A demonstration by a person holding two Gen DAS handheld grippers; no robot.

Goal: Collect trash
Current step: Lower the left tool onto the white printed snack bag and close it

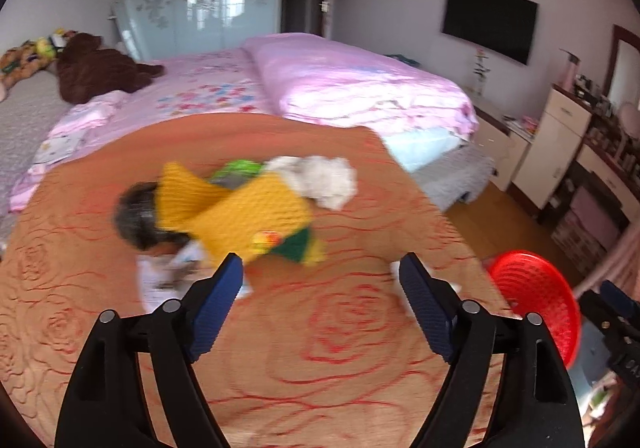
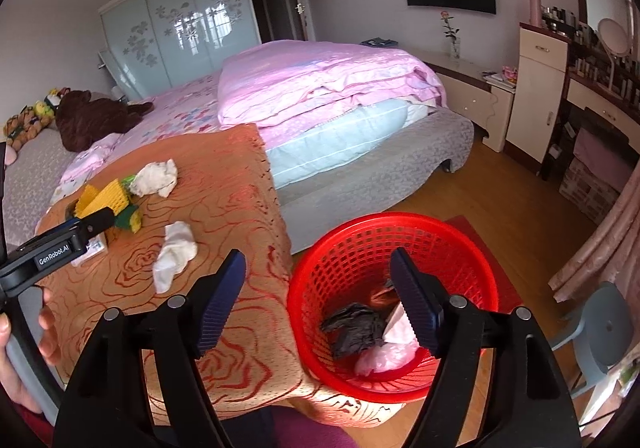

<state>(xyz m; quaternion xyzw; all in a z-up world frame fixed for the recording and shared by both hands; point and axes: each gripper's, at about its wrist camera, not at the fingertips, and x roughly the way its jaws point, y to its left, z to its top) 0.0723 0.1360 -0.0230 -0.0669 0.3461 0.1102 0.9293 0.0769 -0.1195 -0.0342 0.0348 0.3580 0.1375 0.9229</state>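
Note:
My left gripper [image 1: 320, 264] is open and empty above the orange rose-patterned table [image 1: 328, 352]. Beyond its tips lies a blurred heap: a yellow mesh piece [image 1: 236, 215], a crumpled white tissue [image 1: 326, 179], a green wrapper [image 1: 238, 167], a black item [image 1: 134, 215] and a white packet [image 1: 164, 278]. My right gripper [image 2: 318, 262] is open and empty, its right finger over the red mesh basket [image 2: 400, 216]. In the basket lie a black bag [image 2: 354, 328], a pink bag [image 2: 380, 360] and white paper [image 2: 396, 324]. A second white tissue [image 2: 174, 254] lies apart on the table [image 2: 224, 207].
The red basket [image 1: 536, 300] stands on the wooden floor at the table's right corner. A bed with pink bedding [image 2: 320, 87] fills the space behind the table. A grey stool [image 2: 600, 332] stands to the right. A hand [image 2: 24, 368] grips the left tool.

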